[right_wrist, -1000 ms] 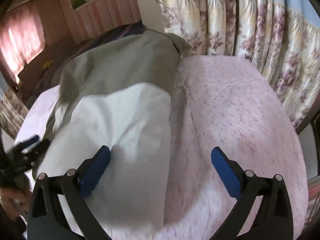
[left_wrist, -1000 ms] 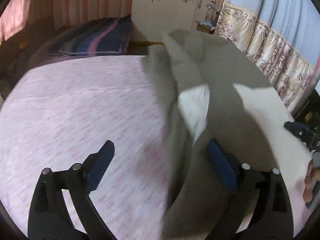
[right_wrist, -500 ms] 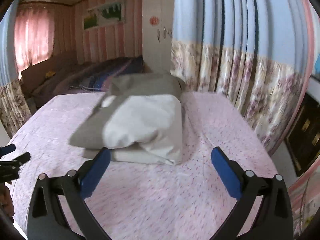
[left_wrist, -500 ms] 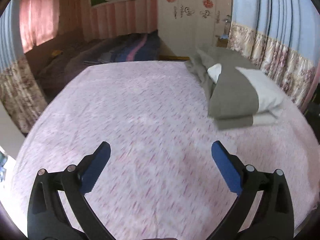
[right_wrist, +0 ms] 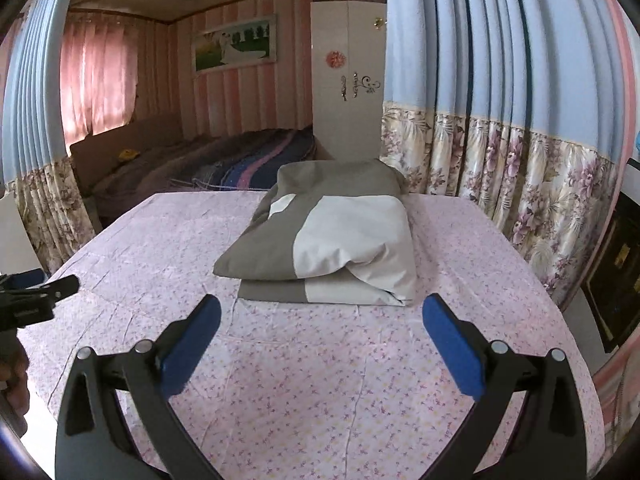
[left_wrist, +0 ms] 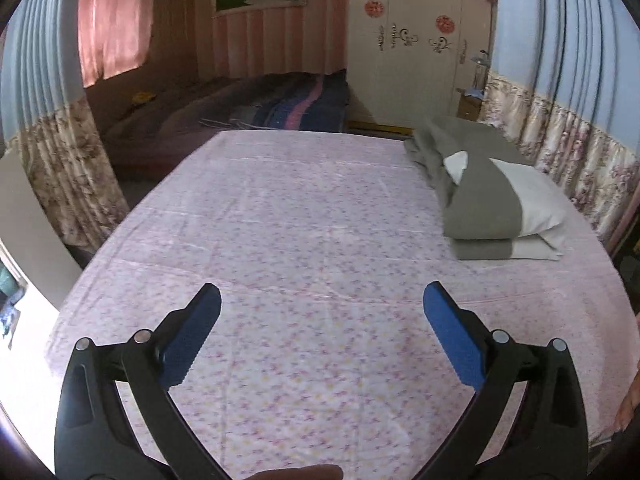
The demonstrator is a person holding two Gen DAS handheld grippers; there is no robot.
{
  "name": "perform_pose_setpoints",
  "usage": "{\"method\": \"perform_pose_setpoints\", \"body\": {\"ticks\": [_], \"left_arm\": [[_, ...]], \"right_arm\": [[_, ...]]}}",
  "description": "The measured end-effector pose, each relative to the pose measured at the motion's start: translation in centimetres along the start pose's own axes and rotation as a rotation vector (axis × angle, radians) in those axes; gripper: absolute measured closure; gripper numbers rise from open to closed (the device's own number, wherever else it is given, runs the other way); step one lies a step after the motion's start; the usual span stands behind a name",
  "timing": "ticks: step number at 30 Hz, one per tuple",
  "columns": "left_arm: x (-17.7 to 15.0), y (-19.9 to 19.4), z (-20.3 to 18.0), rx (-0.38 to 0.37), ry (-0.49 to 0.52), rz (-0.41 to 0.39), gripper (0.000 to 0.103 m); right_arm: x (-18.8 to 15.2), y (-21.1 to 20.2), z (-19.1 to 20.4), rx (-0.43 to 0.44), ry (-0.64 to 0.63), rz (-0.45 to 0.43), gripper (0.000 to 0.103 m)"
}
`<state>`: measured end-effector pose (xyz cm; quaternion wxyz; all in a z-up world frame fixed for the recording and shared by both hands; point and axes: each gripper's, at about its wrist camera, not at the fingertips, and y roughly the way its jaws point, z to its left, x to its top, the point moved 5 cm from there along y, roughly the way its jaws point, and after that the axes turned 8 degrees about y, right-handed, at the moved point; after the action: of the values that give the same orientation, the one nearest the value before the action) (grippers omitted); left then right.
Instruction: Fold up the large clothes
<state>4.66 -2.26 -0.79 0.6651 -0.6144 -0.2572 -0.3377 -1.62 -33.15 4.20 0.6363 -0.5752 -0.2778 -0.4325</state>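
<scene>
A grey and white cloth lies folded in a thick stack on the pink flowered bed; in the left wrist view the cloth sits at the far right of the bed. My left gripper is open and empty, held above the near part of the bed, well away from the cloth. My right gripper is open and empty, just short of the stack's near edge. The left gripper's tip also shows in the right wrist view, at the left edge.
Flowered curtains hang along the bed's right side. A white wardrobe and a dark striped blanket lie beyond the far end. More curtain hangs at the left.
Both grippers have pulled back from the cloth, which was right under them a second ago. The cloth now lies as a folded stack, and both views show the whole bed.
</scene>
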Motion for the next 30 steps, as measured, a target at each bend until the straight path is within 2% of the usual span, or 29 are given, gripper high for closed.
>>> {"method": "perform_pose_setpoints", "body": {"ticks": [6, 17, 30], "left_arm": [[-0.2, 0.0, 2.0, 0.087, -0.011, 0.014, 0.003], [0.5, 0.7, 2.1, 0.029, -0.038, 0.001, 0.003], [0.1, 1.4, 1.0, 0.017, -0.017, 0.02, 0.003]], "right_arm": [[0.1, 0.5, -0.8, -0.012, 0.015, 0.007, 0.002], [-0.1, 1.6, -1.3, -0.004, 0.029, 0.033, 0.002], [0.2, 1.6, -0.5, 0.024, 0.02, 0.041, 0.002]]}}
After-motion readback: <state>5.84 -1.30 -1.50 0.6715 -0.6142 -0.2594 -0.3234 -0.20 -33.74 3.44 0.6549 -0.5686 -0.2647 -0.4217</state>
